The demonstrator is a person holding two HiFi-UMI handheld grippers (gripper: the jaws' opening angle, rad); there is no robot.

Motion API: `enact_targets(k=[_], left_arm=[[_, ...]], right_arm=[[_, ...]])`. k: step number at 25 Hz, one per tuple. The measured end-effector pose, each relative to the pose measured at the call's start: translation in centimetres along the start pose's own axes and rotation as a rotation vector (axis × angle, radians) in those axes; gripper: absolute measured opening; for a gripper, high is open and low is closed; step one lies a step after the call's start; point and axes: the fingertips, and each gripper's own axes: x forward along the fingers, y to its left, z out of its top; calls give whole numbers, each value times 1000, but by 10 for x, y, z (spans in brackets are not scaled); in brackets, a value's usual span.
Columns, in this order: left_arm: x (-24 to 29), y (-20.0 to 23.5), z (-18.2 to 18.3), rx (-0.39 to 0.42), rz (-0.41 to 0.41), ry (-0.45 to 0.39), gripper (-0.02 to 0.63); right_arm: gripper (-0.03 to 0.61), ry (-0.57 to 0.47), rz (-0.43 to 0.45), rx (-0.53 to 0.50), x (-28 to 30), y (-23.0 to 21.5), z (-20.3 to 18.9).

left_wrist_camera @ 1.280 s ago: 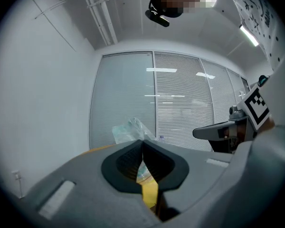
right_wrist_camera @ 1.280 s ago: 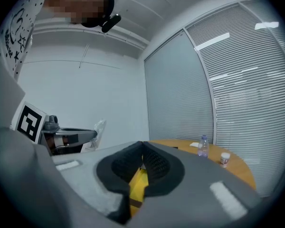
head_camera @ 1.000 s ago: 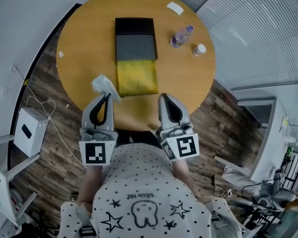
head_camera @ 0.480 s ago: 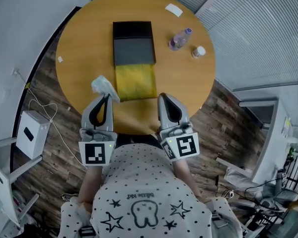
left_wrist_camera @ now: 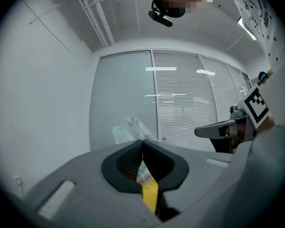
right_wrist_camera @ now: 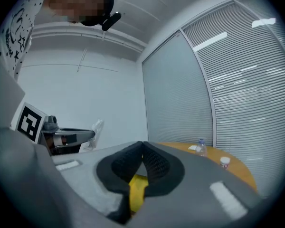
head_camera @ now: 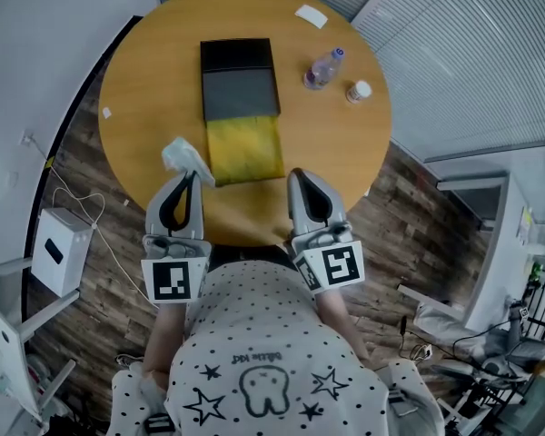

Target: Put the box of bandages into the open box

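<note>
The open box (head_camera: 240,93) lies on the round wooden table (head_camera: 136,80), with a black lid at the far end, a grey inside and a yellow flap (head_camera: 245,149) towards me. My left gripper (head_camera: 190,174) is shut on a crumpled clear-wrapped bandage packet (head_camera: 183,156) over the table's near left edge, just left of the yellow flap. In the left gripper view the bandage packet (left_wrist_camera: 130,129) sticks up past the closed jaws. My right gripper (head_camera: 296,176) is shut and holds nothing, just right of the flap's near corner.
A small water bottle (head_camera: 320,69), a white-capped jar (head_camera: 358,90) and a white card (head_camera: 311,14) sit on the table's far right. A white unit (head_camera: 56,251) with cables stands on the wooden floor at the left. Glass walls with blinds (head_camera: 472,53) run on the right.
The head view has drifted, so the table sits a little more left and up. Both grippers keep the same pose and the left one still holds the packet.
</note>
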Motion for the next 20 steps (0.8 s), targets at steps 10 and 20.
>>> enact_targets(k=[10,20], left_arm=[[-2,2,1,3,6,-4,12],[15,16,9,128,-43,109,12]], right_arm=[[5,-2,-8,-1,-2,-1,0],[5,-2,-51,0,-4,-11,0]])
